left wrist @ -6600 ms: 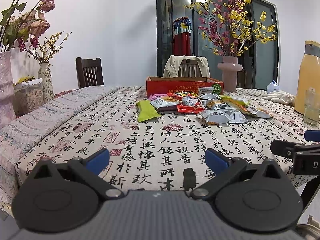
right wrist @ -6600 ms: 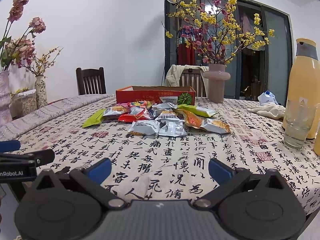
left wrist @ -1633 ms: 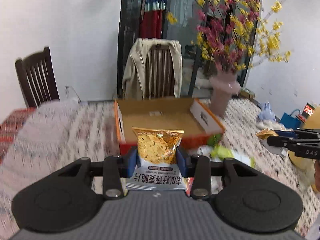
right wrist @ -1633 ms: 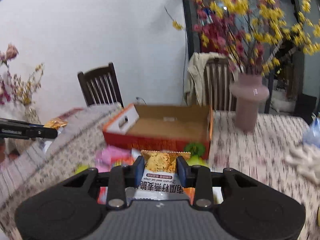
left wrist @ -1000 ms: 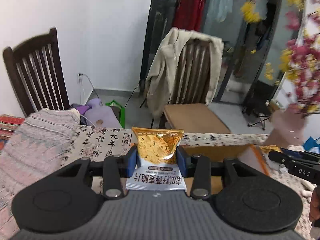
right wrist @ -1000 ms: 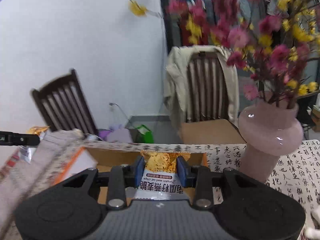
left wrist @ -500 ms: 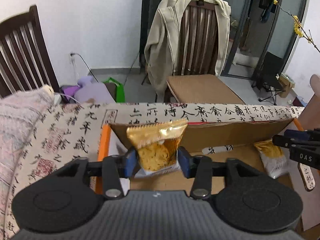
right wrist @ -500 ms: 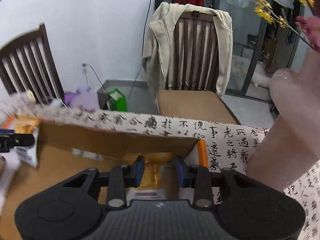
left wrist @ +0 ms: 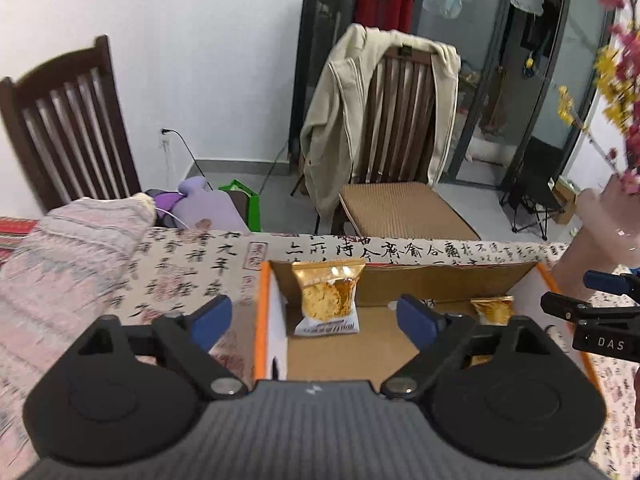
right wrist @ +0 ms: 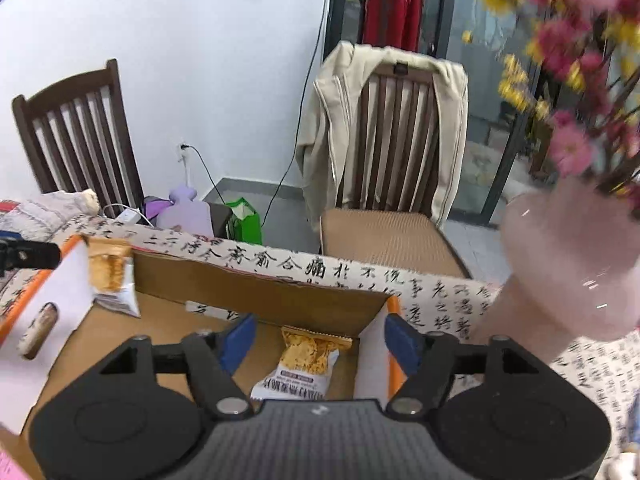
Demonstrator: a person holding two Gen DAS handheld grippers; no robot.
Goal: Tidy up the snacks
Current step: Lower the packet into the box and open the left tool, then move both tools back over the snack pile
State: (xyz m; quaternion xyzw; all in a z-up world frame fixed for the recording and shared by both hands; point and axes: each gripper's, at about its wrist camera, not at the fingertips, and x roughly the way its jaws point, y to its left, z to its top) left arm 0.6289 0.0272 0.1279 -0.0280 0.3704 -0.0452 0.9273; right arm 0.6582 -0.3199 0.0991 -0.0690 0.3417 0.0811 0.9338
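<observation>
A: Are your claws gripping anything?

B: No. Your left claw [left wrist: 316,320] and right claw [right wrist: 316,340] have just been opening, both released.

A: And the packets?

B: One gold cracker packet [left wrist: 328,298] is leaning in the cardboard box's [left wrist: 436,280] far-left corner; the other packet [right wrist: 306,360] is lying at its right end.

We see the box [left wrist: 440,280] on the table [left wrist: 120,280] near its far edge. Two snack packets sit in it: one [left wrist: 326,298] at the far left corner, leaning on the back wall, one [right wrist: 304,360] by the right wall. Vase [right wrist: 572,264] just right of the box. Behind the table, a chair [left wrist: 404,128] with a jacket [left wrist: 340,120] over its back; another chair [left wrist: 68,120] further left.
</observation>
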